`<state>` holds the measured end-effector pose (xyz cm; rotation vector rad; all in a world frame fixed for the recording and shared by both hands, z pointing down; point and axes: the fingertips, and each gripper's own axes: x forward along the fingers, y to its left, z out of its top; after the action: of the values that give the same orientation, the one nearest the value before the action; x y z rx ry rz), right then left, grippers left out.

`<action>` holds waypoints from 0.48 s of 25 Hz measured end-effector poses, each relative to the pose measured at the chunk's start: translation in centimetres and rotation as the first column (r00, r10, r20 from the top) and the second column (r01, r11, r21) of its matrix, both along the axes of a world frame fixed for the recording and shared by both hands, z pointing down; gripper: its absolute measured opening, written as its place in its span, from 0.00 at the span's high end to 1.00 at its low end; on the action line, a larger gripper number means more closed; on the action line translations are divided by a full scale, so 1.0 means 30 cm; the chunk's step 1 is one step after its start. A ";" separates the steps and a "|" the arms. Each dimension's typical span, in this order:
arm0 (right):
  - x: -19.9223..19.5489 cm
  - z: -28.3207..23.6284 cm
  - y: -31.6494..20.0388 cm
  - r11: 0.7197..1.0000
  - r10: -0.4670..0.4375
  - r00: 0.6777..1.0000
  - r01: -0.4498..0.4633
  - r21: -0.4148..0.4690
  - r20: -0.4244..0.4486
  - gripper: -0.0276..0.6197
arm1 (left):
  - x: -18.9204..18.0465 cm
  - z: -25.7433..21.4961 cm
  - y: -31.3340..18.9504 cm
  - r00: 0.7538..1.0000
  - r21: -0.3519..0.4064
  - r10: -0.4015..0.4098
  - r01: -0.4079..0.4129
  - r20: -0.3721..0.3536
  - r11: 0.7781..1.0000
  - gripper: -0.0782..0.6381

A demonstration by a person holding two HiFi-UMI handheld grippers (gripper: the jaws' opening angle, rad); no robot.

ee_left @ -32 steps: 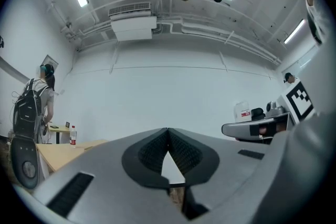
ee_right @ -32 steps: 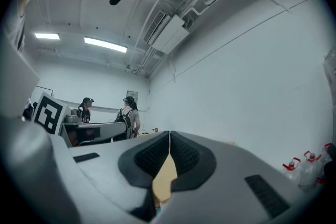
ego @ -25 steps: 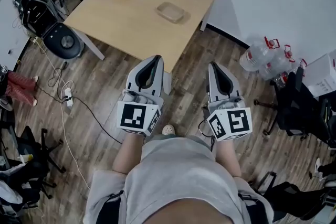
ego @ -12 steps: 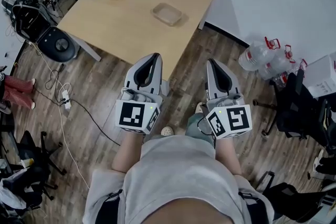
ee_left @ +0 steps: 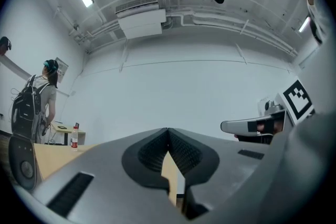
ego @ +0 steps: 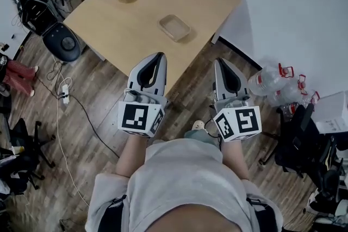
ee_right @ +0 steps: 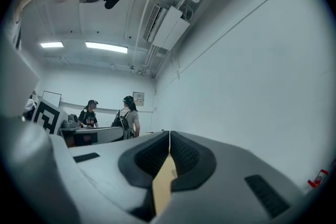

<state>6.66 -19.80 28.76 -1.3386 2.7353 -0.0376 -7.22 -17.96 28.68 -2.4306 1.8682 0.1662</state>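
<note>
Jaws of the left gripper (ego: 159, 55) and right gripper (ego: 218, 61) are pressed together, with nothing between them. Both grippers hover at the counter's (ego: 109, 24) near edge. The nearest tray (ego: 174, 27) lies on the counter, apart from both.

A light wooden table (ego: 152, 13) stands at twelve o'clock on the wood-plank floor (ego: 98, 133). A white wall (ego: 293, 2) rises at two o'clock, and a black office chair (ego: 60, 43) sits at ten.
</note>
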 end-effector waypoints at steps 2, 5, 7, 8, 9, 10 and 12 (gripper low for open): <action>0.032 -0.002 -0.071 0.999 -0.035 0.999 0.035 0.006 -0.007 0.94 | 0.036 -0.001 -0.055 1.000 0.003 -0.030 0.030 0.000 1.000 0.87; 0.064 0.001 -0.145 0.996 -0.083 0.996 0.083 0.012 -0.012 0.94 | 0.078 0.003 -0.112 0.997 0.004 -0.071 0.071 0.001 0.997 0.87; 0.083 0.003 -0.178 0.994 -0.113 0.993 0.113 0.012 -0.015 0.94 | 0.104 0.004 -0.138 0.995 0.006 -0.098 0.098 -0.001 0.995 0.87; 0.093 0.005 -0.193 0.992 -0.128 0.992 0.128 0.011 -0.018 0.94 | 0.119 0.004 -0.151 0.994 0.007 -0.111 0.111 -0.003 0.994 0.87; 0.104 0.007 -0.208 0.990 -0.143 0.990 0.143 0.010 -0.021 0.94 | 0.134 0.005 -0.165 0.992 0.008 -0.123 0.123 -0.005 0.992 0.87; 0.117 0.010 -0.224 0.988 -0.157 0.987 0.157 0.009 -0.023 0.94 | 0.150 0.005 -0.181 0.991 0.009 -0.133 0.133 -0.007 0.991 0.87; 0.138 0.020 -0.258 0.983 -0.182 0.983 0.183 0.005 -0.025 0.94 | 0.179 0.007 -0.214 0.988 0.010 -0.152 0.152 -0.010 0.988 0.87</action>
<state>10.80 -27.53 29.37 -1.0895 2.8672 -0.0246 -1.85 -24.37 28.89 -2.2720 2.0406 0.1778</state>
